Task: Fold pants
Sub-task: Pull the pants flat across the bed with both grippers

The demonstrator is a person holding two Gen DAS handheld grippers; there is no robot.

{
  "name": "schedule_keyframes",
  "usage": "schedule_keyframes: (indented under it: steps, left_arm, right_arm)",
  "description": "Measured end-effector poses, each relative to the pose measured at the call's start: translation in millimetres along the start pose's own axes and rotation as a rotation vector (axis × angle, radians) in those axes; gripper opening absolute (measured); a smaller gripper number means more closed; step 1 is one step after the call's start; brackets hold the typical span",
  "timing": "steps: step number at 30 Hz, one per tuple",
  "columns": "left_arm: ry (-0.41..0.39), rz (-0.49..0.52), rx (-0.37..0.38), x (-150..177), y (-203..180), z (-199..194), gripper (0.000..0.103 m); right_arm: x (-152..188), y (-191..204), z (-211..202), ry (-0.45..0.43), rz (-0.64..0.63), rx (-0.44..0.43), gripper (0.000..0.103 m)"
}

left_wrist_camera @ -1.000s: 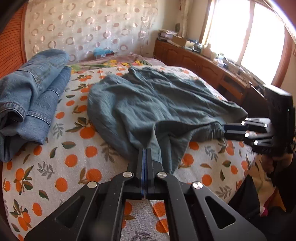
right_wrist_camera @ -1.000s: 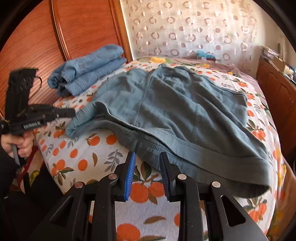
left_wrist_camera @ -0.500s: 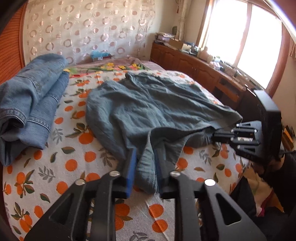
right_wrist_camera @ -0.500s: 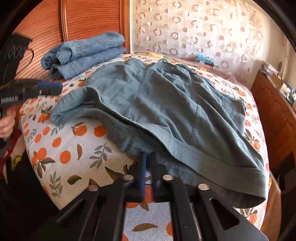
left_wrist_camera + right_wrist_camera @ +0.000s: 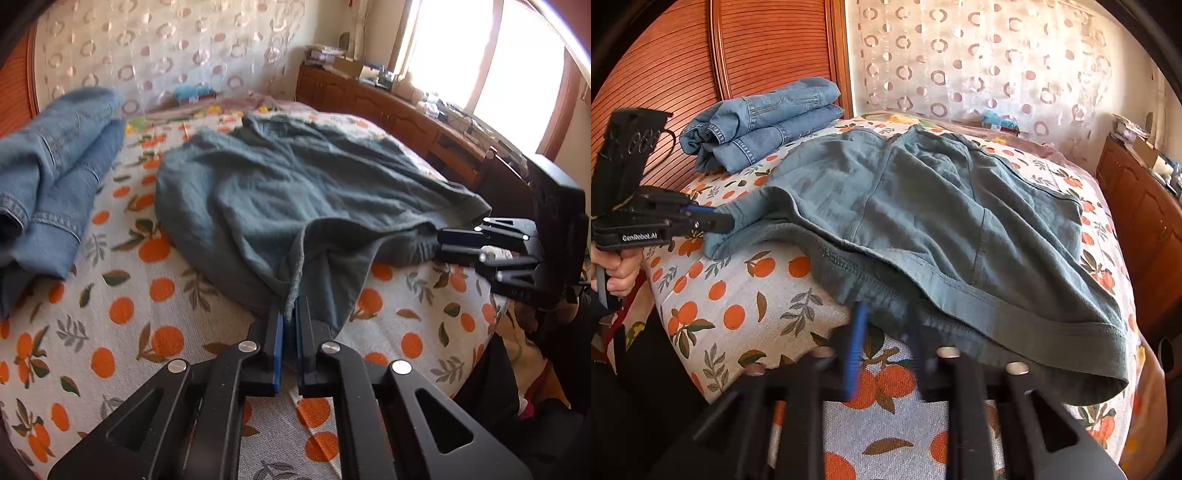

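Left gripper (image 5: pixel 290 317) clamped on a bunched edge of the teal pants (image 5: pixel 295 192); half a second ago stood apart around that fold, now nipped narrow with cloth between the pads. Right gripper (image 5: pixel 886 332) blurred, jaws opening, waistband hem just ahead of the tips, nothing pinched; shut half a second ago. Pants spread on the bed (image 5: pixel 746 295) ahead of both grippers, near edge rumpled and lifted at the left pinch. Folded jeans (image 5: pixel 764 118) far left of the right gripper, untouched. Judged: left hold secured, right grasp not yet remade; fold not begun. Risk: lifting one-handed would skew the cloth.
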State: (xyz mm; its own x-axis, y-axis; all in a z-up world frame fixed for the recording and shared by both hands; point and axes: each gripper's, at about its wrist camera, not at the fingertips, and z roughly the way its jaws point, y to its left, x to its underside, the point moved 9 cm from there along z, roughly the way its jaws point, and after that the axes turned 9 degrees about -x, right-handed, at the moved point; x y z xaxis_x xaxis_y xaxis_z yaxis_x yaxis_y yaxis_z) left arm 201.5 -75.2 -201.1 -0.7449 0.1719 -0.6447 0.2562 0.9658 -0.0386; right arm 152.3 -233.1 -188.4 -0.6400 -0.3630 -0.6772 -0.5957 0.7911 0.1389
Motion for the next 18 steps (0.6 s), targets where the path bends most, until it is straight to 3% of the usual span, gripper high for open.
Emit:
schedule_keyframes:
  steps: [1, 7, 9, 10, 11, 18]
  left_arm:
    - [-0.011, -0.007, -0.003, -3, 1, -3, 0.006]
    - [-0.098, -0.084, -0.022, -32, 13, -21, 0.005]
    - [-0.118, -0.116, -0.030, -41, 19, -25, 0.005]
    - [-0.128, -0.128, -0.039, -44, 21, -26, 0.005]
    - [-0.133, -0.136, -0.045, -47, 23, -26, 0.005]
    - [-0.204, -0.170, -0.144, -69, 35, -37, 0.005]
  right_arm:
    - [0, 0, 1, 0.003, -0.004, 0.005, 0.038]
    - [-3, 1, 9, 0.024, -0.029, 0.022, 0.039]
    - [-3, 1, 10, 0.026, -0.042, 0.034, 0.030]
    - [-2, -2, 9, 0.026, -0.046, 0.062, 0.014]
    - [-2, -3, 9, 0.030, -0.036, 0.046, 0.004]
    - [-3, -1, -5, 0.015, 0.008, -0.070, 0.000]
